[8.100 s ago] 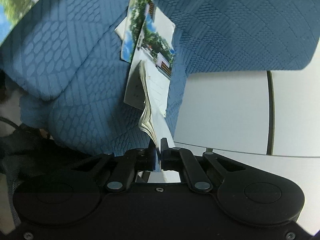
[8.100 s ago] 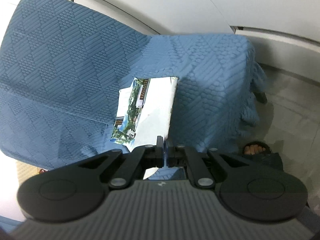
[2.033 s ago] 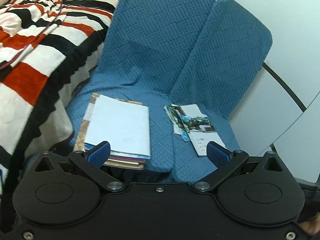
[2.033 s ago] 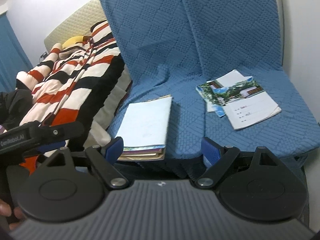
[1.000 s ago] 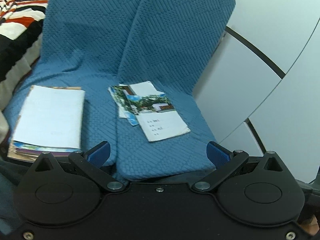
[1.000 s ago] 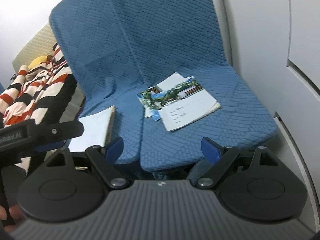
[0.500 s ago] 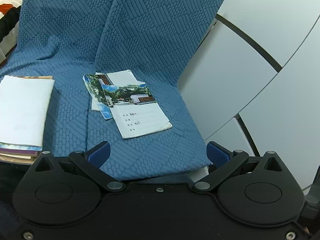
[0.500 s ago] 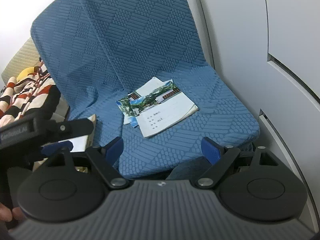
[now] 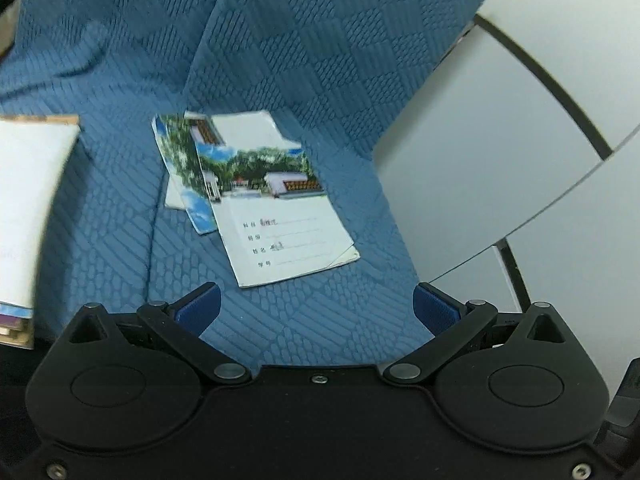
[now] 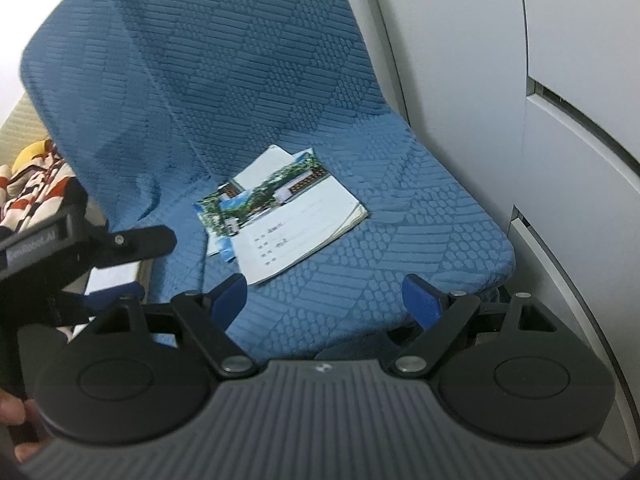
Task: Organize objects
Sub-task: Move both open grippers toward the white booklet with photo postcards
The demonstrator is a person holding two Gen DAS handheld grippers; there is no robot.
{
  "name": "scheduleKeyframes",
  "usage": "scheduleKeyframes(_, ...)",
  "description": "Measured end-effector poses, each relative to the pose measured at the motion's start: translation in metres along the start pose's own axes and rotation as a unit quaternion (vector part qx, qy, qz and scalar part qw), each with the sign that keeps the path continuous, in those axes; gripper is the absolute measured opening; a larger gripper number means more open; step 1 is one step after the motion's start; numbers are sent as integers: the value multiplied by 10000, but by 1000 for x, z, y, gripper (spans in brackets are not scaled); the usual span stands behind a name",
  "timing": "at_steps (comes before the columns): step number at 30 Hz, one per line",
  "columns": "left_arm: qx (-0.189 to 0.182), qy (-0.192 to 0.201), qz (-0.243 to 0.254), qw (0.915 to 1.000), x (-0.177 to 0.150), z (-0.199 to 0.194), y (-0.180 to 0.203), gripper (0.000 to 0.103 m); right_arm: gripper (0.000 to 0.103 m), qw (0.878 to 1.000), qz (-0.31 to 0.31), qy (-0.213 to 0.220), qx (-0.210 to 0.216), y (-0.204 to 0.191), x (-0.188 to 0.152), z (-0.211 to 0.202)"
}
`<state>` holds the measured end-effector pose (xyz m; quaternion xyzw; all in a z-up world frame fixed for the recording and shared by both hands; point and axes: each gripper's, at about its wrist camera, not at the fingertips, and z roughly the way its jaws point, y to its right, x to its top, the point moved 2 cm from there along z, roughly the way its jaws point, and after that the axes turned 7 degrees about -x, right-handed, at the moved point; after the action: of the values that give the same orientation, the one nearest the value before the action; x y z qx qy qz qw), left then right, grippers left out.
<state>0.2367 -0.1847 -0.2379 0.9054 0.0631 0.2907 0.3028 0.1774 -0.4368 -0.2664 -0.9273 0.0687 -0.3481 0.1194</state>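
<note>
Both tools empty. Left gripper [image 9: 316,308]: blue pads spread wide, nothing btwn them, aimed down at the seat. Right gripper [image 10: 323,298]: same, jaws wide apart, nothing held; in its view the left tool sits at the left edge.

Just beyond the pads, on the blue textured cover [image 9: 320,80] of the chair seat: small loose pile of exercise books [image 9: 276,216]. Top one has a photo band across the far half and white form lines on the near half, lying skewed. Two or so more peek out from under it on the far-left side, fanned, not squared. Right of the chair: white cabinet panels [image 9: 500,140]. Far left on the seat, well apart: taller book stack [image 9: 28,208] w/ a white cover on top.

Handling, as a guess: thin, light, floppy paper; covers prob. slide on each other. Near-right corner curls up a bit, so that edge looks the easiest bite. Pinch one side only and the pile will likely sag or shed the lower books; better to take opposite edges w/ both tools.
</note>
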Motion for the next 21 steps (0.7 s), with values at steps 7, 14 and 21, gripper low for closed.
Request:
scheduleKeyframes(7,-87,-211,-507,9985,7,45,-32,95,86,10000,36,-60,-27,15,17,43)
scheduleKeyframes(14,-205,-334,-912,9951,13,78,-59,75,78,9999,-72,-106,85,17,37,83)
scheduleKeyframes(21,-249,-449,-1221,9912,20,99,-76,67,51,9988,-254,-306,282,3,50,122)
